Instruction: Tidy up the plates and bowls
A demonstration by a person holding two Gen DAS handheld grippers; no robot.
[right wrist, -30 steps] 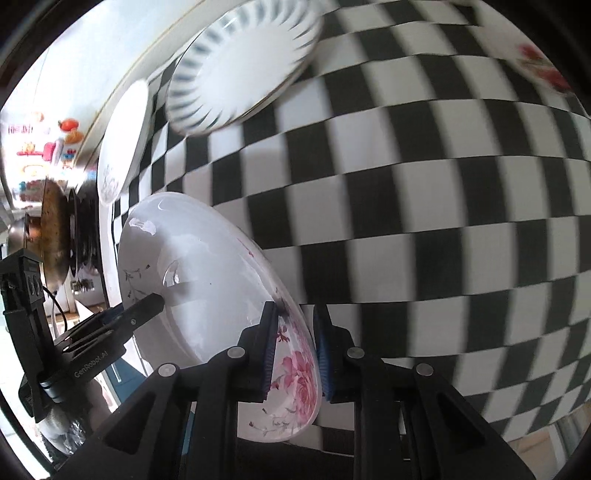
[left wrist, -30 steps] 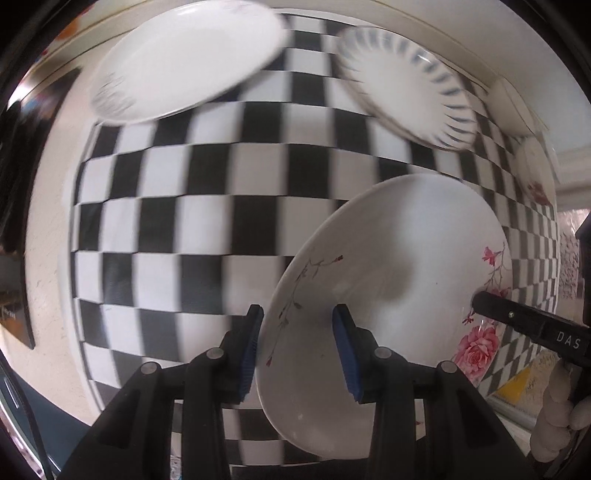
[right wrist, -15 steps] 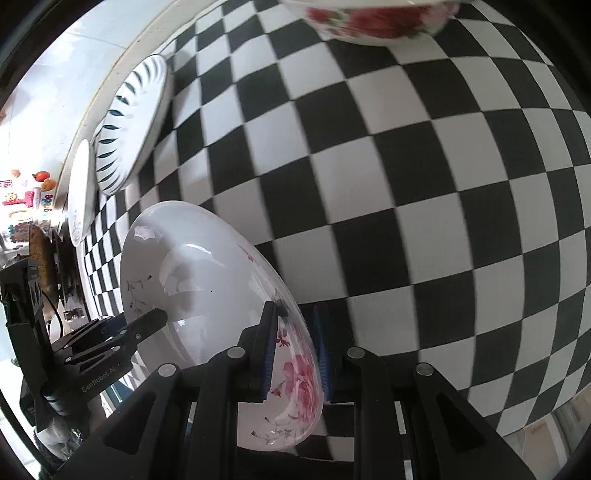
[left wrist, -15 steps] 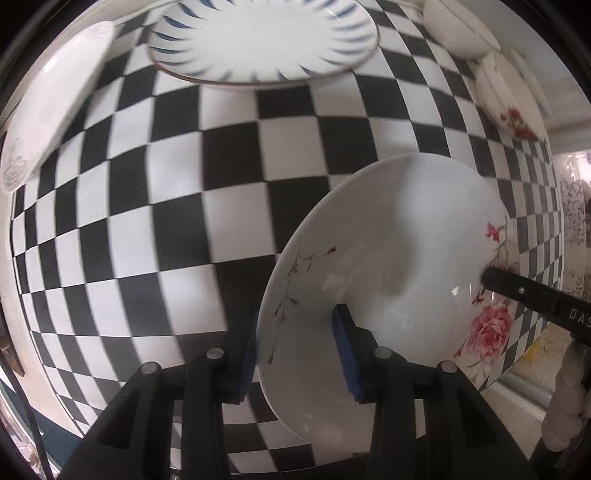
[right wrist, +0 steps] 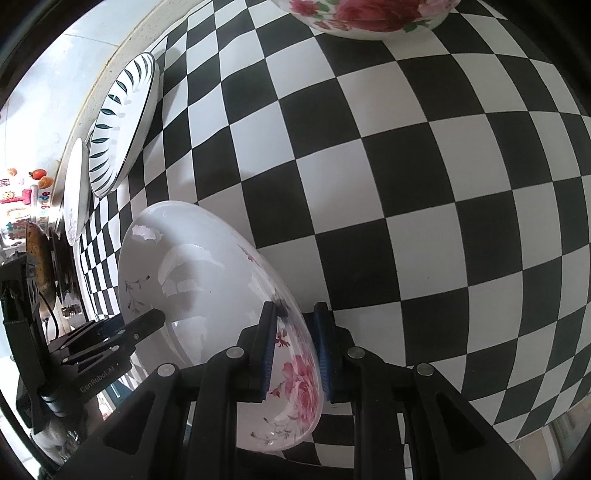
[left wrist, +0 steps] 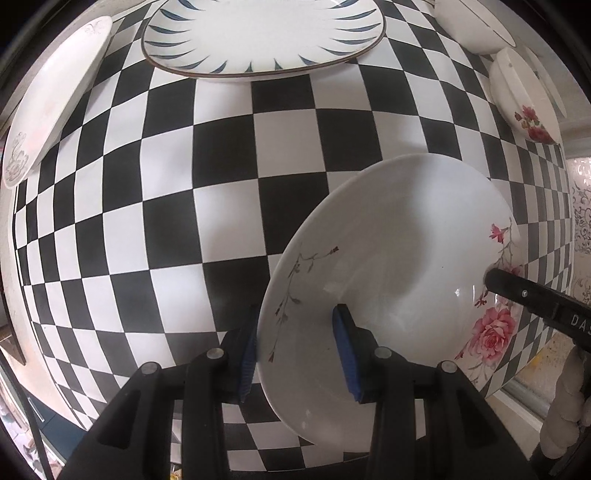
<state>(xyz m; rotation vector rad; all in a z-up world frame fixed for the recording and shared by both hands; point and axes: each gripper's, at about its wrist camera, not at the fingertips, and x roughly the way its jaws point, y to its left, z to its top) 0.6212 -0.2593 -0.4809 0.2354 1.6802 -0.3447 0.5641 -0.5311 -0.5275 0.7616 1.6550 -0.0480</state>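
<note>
My left gripper [left wrist: 295, 350] and right gripper [right wrist: 293, 350] each clamp opposite rims of the rose-patterned bowl [left wrist: 399, 280], held tilted above the checkered cloth [left wrist: 221, 184]. Beyond lie a blue-striped plate [left wrist: 258, 33], a pale plate [left wrist: 48, 103], and a floral bowl [right wrist: 365, 16].

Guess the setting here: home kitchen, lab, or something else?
Probably a home kitchen or dining spot: a checkered tablecloth bears household dishes, such as the blue-leaf plate and rose bowl, and what look like colourful fridge magnets sit in the background.
</note>
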